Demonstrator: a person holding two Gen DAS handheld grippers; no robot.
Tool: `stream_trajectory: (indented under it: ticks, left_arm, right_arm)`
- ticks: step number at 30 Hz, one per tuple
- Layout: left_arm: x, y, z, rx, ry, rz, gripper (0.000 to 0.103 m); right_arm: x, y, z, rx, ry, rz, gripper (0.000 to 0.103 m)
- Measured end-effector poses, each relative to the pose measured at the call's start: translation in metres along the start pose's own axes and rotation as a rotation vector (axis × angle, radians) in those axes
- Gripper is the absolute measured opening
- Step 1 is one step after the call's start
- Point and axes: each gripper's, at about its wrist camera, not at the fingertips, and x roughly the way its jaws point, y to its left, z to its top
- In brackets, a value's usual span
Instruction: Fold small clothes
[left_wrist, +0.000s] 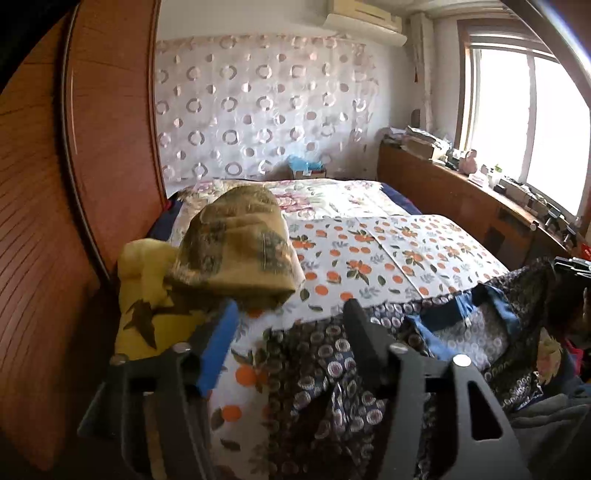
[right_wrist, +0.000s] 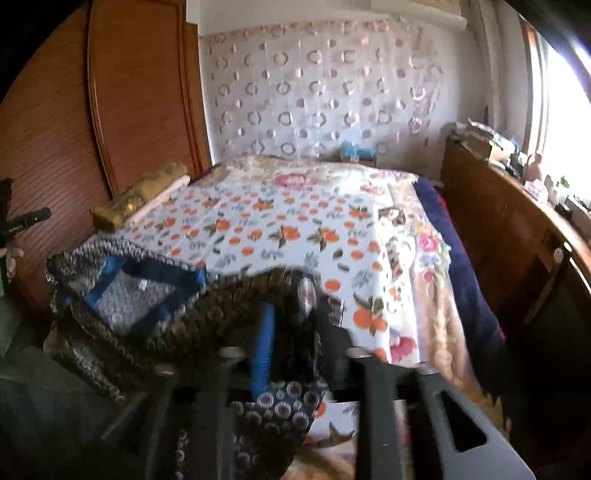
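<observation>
Garment: dark patterned small garment (left_wrist: 436, 332) with blue-trimmed neckline, spread at the near edge of the bed (left_wrist: 369, 254), one edge draped toward the person; laid flat, apparently to be folded
Left hand-held gripper (left_wrist: 291, 314): jaws apart, fabric lying below and between them, pads not pressing on it; poised over the garment's left side
Right hand-held gripper (right_wrist: 295, 325): jaws apart over a raised, dark ridge of the same garment (right_wrist: 155, 295); picture blurred here, no clamp visible
Bed cover: white sheet with orange-fruit print (right_wrist: 266, 229), serving as the folding surface
Side pile: olive-brown folded cloth (left_wrist: 240, 247) atop a yellow piece (left_wrist: 147, 291), at the bed's left edge by the wooden wardrobe (left_wrist: 92, 166); probably set aside to keep the working area free
Step, judged: both edges released, the next fold still to come
</observation>
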Motion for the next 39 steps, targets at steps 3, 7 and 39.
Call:
stream_trajectory:
  ticks: [3, 7, 39]
  left_arm:
    - [0.019, 0.002, 0.005, -0.001, 0.023, 0.007, 0.067]
    - [0.049, 0.004, 0.007, 0.008, 0.07, 0.01, 0.067]
    - [0.139, -0.001, -0.046, 0.015, 0.363, -0.033, 0.067]
  right_arm:
    - [0.003, -0.004, 0.01, 0.016, -0.023, -0.01, 0.063]
    - [0.027, -0.012, 0.013, 0.035, 0.0, -0.039, 0.064]
    - [0.149, -0.032, -0.001, 0.053, 0.301, 0.0, 0.066]
